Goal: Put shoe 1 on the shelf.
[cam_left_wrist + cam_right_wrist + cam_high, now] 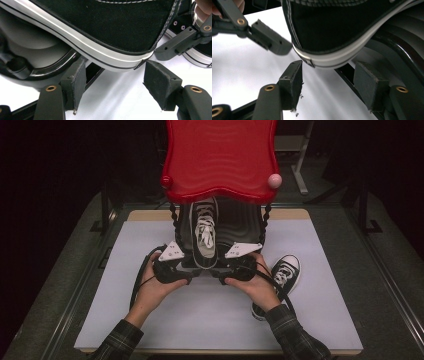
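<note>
Left hand-held gripper standing spread beneath the heel of the black sneaker, pads clear of the white sole and pinching nothing; right hand-held gripper likewise spread and empty at the other side of the heel. Sneaker resting toe-inward on the lower shelf of the red rack near the counter's far edge, probably just released. Backing both straight out, keeping pads off the sole, looking wisest. Second sneaker lying toward the right edge, partly covered by the forearm. Rack's lower shelf and sneaker's toe staying shadowed, hard to make out.
</note>
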`<state>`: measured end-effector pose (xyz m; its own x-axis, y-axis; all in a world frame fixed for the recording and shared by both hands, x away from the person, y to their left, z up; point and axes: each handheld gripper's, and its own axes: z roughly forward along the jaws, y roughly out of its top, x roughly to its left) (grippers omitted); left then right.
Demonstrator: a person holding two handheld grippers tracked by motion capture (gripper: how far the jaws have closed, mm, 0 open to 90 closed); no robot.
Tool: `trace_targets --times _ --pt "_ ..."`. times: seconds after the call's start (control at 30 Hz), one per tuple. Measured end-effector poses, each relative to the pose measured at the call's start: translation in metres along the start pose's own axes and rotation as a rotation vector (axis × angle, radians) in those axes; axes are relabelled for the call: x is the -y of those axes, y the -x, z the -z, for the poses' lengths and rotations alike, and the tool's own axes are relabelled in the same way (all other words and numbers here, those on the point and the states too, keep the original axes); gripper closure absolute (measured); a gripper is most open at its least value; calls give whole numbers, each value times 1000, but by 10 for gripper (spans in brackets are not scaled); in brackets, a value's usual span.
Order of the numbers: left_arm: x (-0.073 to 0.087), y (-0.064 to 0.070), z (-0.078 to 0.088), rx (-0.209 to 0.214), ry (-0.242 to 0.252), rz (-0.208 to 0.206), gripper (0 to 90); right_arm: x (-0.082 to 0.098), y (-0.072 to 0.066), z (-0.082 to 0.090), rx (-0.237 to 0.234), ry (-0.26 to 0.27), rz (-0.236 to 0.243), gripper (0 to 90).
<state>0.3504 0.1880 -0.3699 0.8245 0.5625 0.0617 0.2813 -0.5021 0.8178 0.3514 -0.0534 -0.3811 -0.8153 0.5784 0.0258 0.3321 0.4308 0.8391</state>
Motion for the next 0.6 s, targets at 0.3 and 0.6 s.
trace_targets --times 0.3,0.6 --pt "-9 -2 -3 4 -49 -25 367 -4 2 -3 -6 -24 15 430" --pt "-19 -13 -4 -23 -21 -17 402 -18 9 -4 41 -4 11 437"
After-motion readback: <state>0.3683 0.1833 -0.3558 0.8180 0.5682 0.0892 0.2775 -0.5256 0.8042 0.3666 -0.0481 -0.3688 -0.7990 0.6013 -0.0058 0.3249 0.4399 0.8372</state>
